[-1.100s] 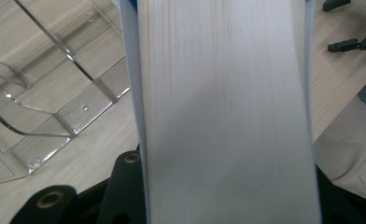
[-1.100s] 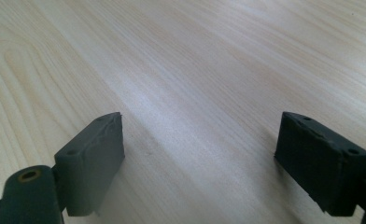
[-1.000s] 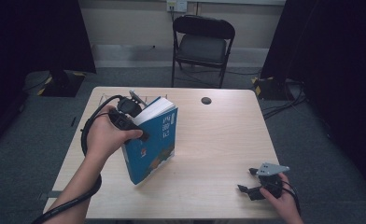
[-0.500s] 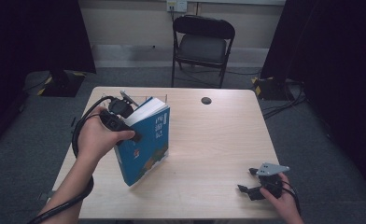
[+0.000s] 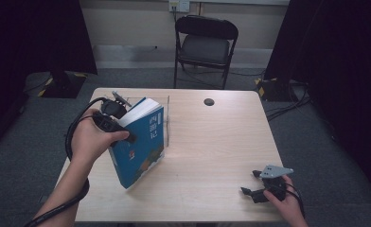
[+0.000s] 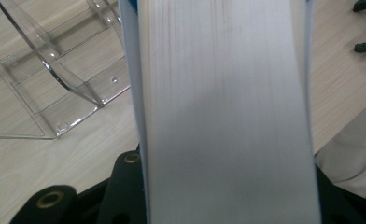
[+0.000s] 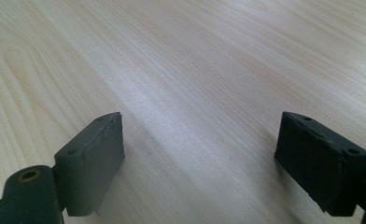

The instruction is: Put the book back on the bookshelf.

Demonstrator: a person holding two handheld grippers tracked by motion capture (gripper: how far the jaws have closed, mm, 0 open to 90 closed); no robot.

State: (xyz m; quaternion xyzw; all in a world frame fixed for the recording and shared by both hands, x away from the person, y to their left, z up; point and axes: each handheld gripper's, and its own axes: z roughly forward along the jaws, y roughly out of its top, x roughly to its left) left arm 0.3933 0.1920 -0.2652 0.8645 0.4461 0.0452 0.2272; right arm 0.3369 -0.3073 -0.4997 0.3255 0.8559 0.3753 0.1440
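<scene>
- On the left half of the wooden table (image 5: pixel 212 156), the left gripper (image 5: pixel 127 135) is clamped across a thick blue book (image 5: pixel 143 146); in the left gripper view the white page block (image 6: pixel 223 112) sits between the two black jaws, covers pressed from either side.
- Book position: tilted, its lower corner at or just above the tabletop, its top edge leaning toward a clear acrylic stand (image 5: pixel 165 118) just behind it. Contact between book and stand cannot be confirmed from the high view.
- Stand condition: transparent, upright, with slotted dividers visible in the left gripper view (image 6: pixel 55 93). No book is seated in it.
- Right gripper (image 5: pixel 257 187): resting low at the near right corner of the table, well apart from the book. In the right gripper view (image 7: pixel 200 154) its jaws stand spread wide with bare wood between them; it carries nothing.
- Progress, as judged: pickup is complete and the book is being carried toward the stand. Seating it in a slot and letting go are outstanding.
- Remaining risk, as judged: the book is thick and held one-sided near its upper edge, so it may swing or slip during alignment with a divider.
- Other items: a small dark disc (image 5: pixel 209 101) near the far edge and a folding chair (image 5: pixel 205 45) beyond the table, neither involved.
</scene>
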